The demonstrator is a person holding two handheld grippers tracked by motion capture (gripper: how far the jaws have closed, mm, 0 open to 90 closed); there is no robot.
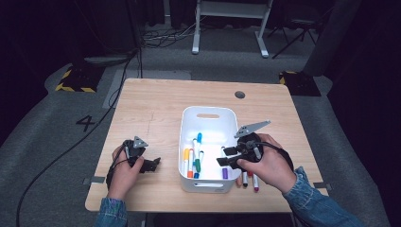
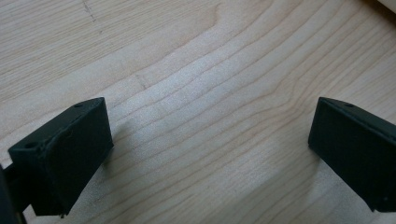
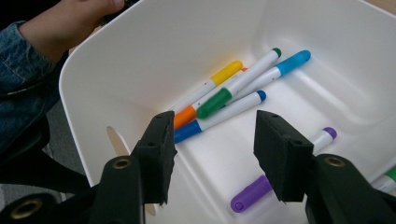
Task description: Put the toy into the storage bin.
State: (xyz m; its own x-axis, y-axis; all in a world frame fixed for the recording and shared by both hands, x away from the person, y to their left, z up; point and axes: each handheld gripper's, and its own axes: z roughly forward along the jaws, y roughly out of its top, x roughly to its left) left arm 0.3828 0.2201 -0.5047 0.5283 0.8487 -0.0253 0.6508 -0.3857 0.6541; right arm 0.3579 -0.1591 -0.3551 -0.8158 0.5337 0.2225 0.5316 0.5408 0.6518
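We are loading markers into the white bin [image 1: 208,113] at the middle of the table [image 1: 151,104]; next we should be drawing the right gripper [image 3: 212,154] back toward the markers [image 1: 249,180] lying beside the bin. Its jaws are standing apart, empty, above the purple marker [image 3: 252,192], which the right gripper view is showing inside the bin. The left gripper [image 2: 205,154] is resting released over bare wood.
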